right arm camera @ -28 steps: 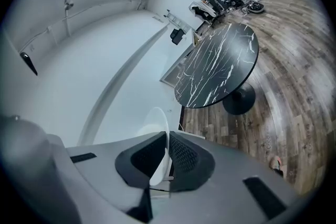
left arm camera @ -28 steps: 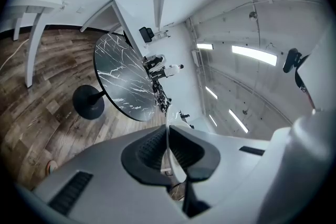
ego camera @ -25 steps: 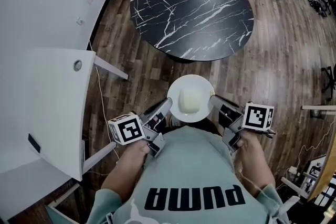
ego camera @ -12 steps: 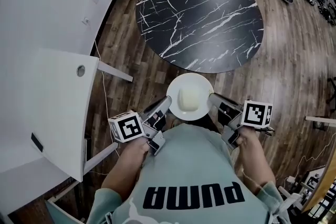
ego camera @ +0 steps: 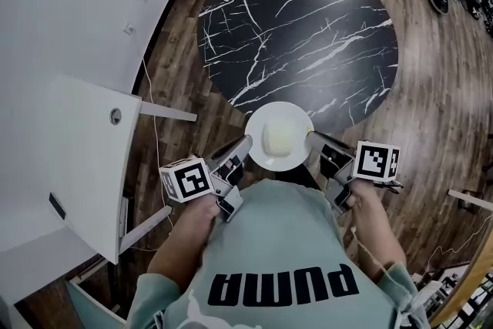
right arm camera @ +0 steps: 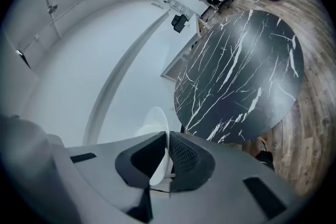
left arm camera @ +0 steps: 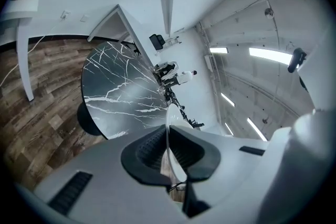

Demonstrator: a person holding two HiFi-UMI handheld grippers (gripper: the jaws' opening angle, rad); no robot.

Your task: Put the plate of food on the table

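Item carried: one round white plate (ego camera: 256, 152), held level between the two grippers in front of the person's chest.

Contents: a single pale, rounded portion of food (ego camera: 279, 139) sits in the middle of the plate. What kind of food it is cannot be told. Nothing else is on the plate.

Left gripper (ego camera: 245, 144): clenched on the plate's left rim. In the left gripper view the thin white edge of the plate (left arm camera: 168, 124) runs between the two dark pads, which press on it from both sides.

Right gripper (ego camera: 311, 136): clamped on the plate's right rim. The right gripper view shows the plate (right arm camera: 155, 122) pinched the same way.

Location: the plate is at the near edge of the round black marble-patterned table (ego camera: 300, 27). In the head view its far rim overlaps that edge. The table top carries nothing. Wooden floor (ego camera: 177, 81) lies around it.
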